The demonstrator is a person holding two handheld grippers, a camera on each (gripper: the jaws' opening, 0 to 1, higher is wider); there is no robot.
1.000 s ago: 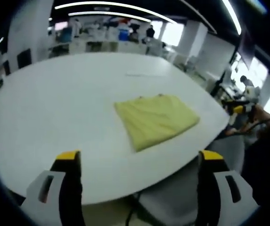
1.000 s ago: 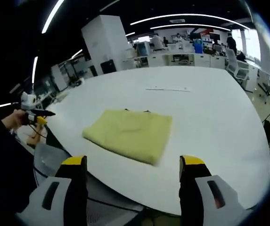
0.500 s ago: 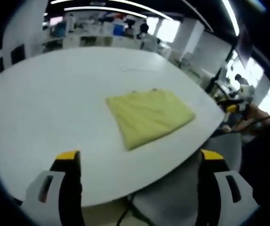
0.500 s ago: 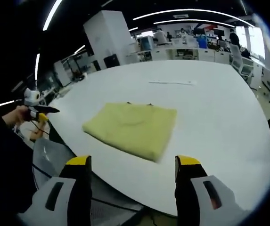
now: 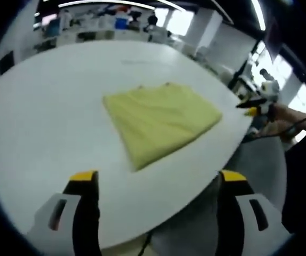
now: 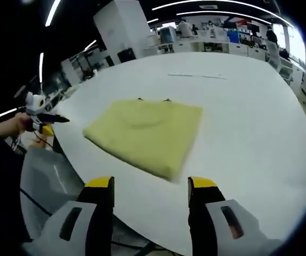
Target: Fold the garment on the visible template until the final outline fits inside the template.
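In the left gripper view the left claw (image 5: 153, 184) stands open, its two yellow-tipped jaws set wide apart at about 7 and 5 o'clock, holding nothing and hanging over the near edge of the bench (image 5: 46, 106). The garment (image 5: 161, 120), pale yellow and folded into a rough rectangle, lies flat on the white bench top just past the middle of the view, towards 12 o'clock from the jaws and well clear of them. Two small dark marks sit on its far edge. A thin pale line (image 5: 136, 62) on the bench top lies beyond the garment at about 12 o'clock. At 3 o'clock, off the bench edge, a hand (image 5: 281, 118) grips the other claw, whose dark jaws point toward the bench.

In the right gripper view the right claw (image 6: 150, 186) is likewise open and empty, its jaws at about 7 and 5 o'clock over the near rim of the bench (image 6: 259, 133). The garment (image 6: 144, 136) lies at the centre, ahead of the jaws and apart from them, its nearest corner pointing at the gap between them. The thin line (image 6: 198, 76) shows beyond it at 12 o'clock. At 9 o'clock a hand (image 6: 14, 125) holds the other claw beside the bench. Desks and shelves stand in the background at 12 o'clock.
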